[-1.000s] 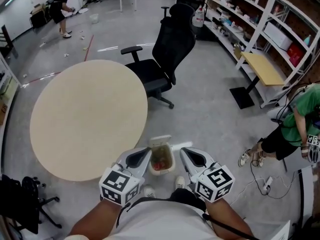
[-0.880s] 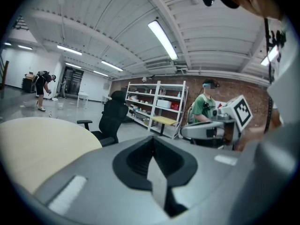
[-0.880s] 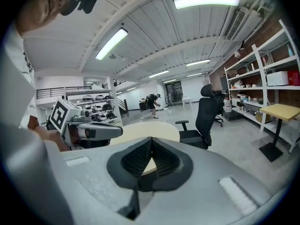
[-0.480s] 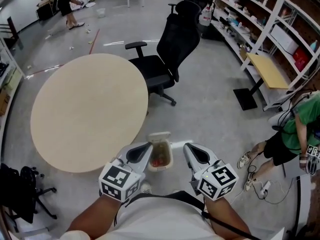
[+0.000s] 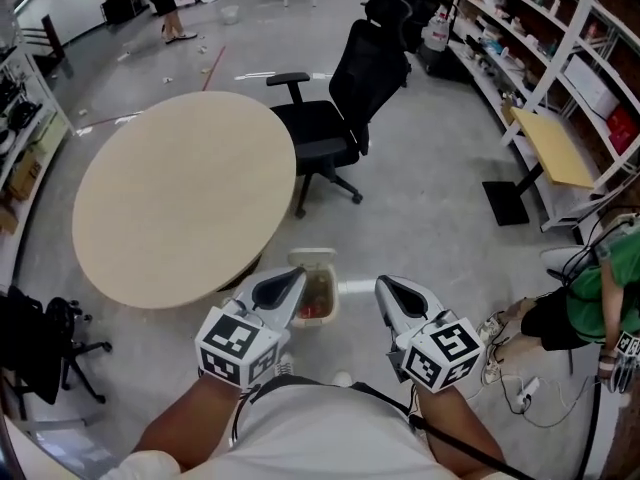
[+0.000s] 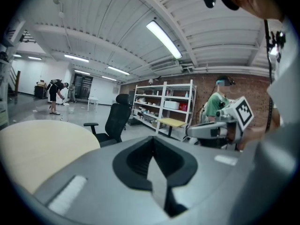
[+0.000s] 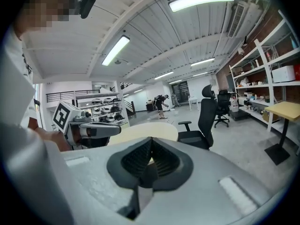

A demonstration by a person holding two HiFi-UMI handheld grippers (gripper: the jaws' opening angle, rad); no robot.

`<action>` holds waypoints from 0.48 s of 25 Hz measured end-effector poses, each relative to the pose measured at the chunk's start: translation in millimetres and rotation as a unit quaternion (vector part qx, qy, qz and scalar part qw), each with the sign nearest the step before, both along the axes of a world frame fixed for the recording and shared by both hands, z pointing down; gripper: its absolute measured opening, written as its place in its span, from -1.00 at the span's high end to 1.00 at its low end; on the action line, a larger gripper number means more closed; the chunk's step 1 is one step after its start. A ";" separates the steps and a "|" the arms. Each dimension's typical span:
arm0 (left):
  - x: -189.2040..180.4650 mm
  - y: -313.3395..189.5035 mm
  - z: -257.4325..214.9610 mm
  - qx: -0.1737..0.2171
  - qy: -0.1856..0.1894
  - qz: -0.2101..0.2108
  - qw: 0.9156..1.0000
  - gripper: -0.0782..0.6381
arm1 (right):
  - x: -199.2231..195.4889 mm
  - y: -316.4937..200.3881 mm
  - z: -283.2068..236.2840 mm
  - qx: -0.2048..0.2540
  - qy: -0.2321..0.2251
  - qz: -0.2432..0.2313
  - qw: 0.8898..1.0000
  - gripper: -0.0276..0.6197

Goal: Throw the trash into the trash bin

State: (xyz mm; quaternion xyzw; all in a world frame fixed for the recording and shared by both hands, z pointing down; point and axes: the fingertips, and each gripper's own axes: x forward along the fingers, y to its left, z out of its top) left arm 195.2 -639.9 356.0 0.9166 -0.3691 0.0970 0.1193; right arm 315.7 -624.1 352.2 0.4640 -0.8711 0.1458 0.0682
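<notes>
Holding nothing, the left tongs [image 5: 288, 280] and the right tongs [image 5: 392, 288] are both closed, pads pressed together. Between their tips, down on the floor [image 5: 430, 218], the trash bin [image 5: 311, 259] stands upright, mouth up, its longer side running away from the tongs. Red trash [image 5: 311, 311] lies inside. The round tabletop [image 5: 180, 193] is just beside the bin.

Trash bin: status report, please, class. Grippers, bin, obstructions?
Left gripper shut, empty; right gripper shut, empty. Trash bin on floor below, between them, trash inside. Round table beside it, nothing blocking.
</notes>
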 end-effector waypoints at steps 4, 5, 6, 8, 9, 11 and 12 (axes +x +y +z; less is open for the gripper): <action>11.3 21.5 3.1 -0.007 -0.001 -0.024 1.000 0.76 | 15.8 12.9 3.4 -0.001 -0.004 -0.016 1.000 0.91; 13.0 26.4 2.8 -0.008 -0.001 -0.030 0.999 0.76 | 18.5 15.6 3.1 -0.001 -0.006 -0.021 1.000 0.91; 14.2 31.2 2.1 -0.010 -0.001 -0.037 0.999 0.76 | 20.8 18.3 2.9 0.000 -0.008 -0.025 1.000 0.91; 15.4 41.0 1.0 -0.011 -0.004 -0.052 0.999 0.76 | 24.7 24.1 4.5 -0.002 -0.014 -0.033 0.999 0.91; 15.1 45.5 1.3 -0.012 -0.007 -0.059 0.998 0.76 | 26.3 26.6 6.4 -0.004 -0.018 -0.038 0.999 0.91; 12.6 52.4 3.7 -0.014 -0.012 -0.072 0.997 0.76 | 27.7 29.7 10.7 -0.007 -0.024 -0.045 0.999 0.91; 10.9 55.3 5.2 -0.016 -0.015 -0.076 0.997 0.76 | 27.7 30.7 12.5 -0.008 -0.026 -0.047 0.998 0.91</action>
